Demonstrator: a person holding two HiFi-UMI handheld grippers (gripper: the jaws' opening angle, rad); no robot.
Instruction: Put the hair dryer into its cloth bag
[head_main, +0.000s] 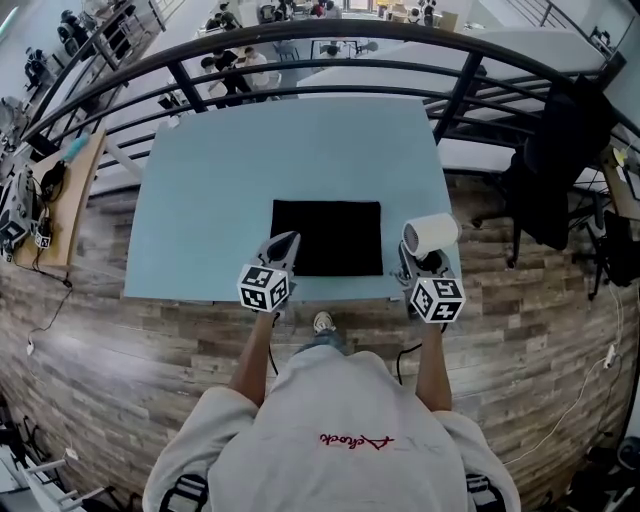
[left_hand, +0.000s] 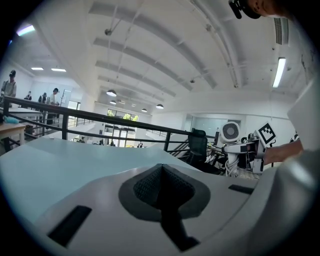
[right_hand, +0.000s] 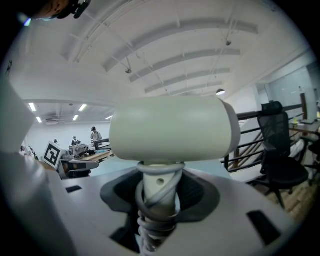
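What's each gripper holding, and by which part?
The right gripper grips the dryer by its cord-wrapped handle; the left gripper is shut and empty.

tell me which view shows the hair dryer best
Right gripper view: the hair dryer fills it, cord-wrapped handle clamped in the right gripper. Head view shows it small, from above; left gripper view shows only its round grille, far off.

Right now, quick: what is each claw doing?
Left claw: closed, empty.
Right claw: closed on the handle of the cream-white plastic hair dryer.
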